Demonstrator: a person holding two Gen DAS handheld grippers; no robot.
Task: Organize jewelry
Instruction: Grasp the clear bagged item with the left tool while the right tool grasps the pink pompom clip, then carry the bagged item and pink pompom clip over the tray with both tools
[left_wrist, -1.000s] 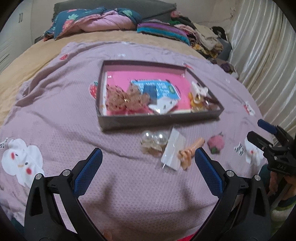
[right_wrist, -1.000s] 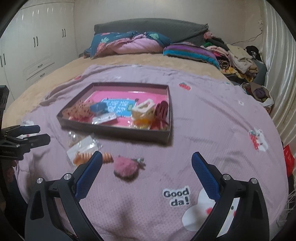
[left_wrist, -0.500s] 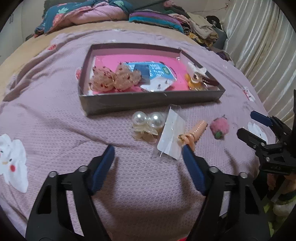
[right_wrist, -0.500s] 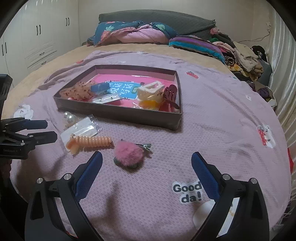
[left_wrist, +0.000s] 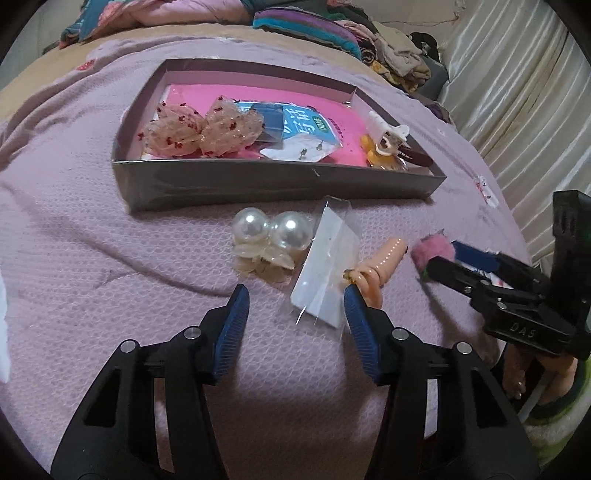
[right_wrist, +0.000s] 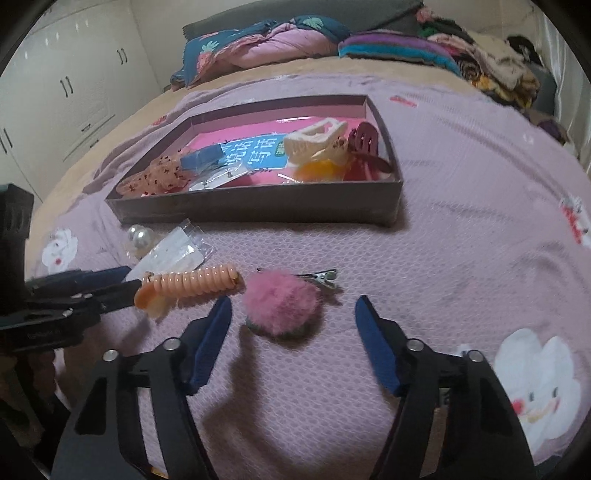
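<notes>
A dark shallow box (left_wrist: 280, 182) (right_wrist: 258, 210) with a pink floor holds lace bows (left_wrist: 199, 127), a blue packet and hair claws (right_wrist: 321, 142). In front of it on the purple bedspread lie a pearl clip (left_wrist: 271, 230), a clear earring packet (left_wrist: 327, 273) (right_wrist: 171, 254), an orange coil hair tie (left_wrist: 382, 267) (right_wrist: 192, 284) and a pink pom-pom clip (right_wrist: 282, 306) (left_wrist: 432, 251). My left gripper (left_wrist: 295, 299) is open just short of the earring packet. My right gripper (right_wrist: 293, 306) is open around the pom-pom clip.
Folded quilts and clothes (right_wrist: 369, 48) are piled at the head of the bed. Curtains (left_wrist: 517, 92) hang on the right and white wardrobes (right_wrist: 55, 92) stand on the left. The right gripper (left_wrist: 480, 273) shows at the right of the left wrist view.
Both grippers have moved forward and down toward the loose items. The left one has neared the earring packet, the right one now straddles the pom-pom clip.
</notes>
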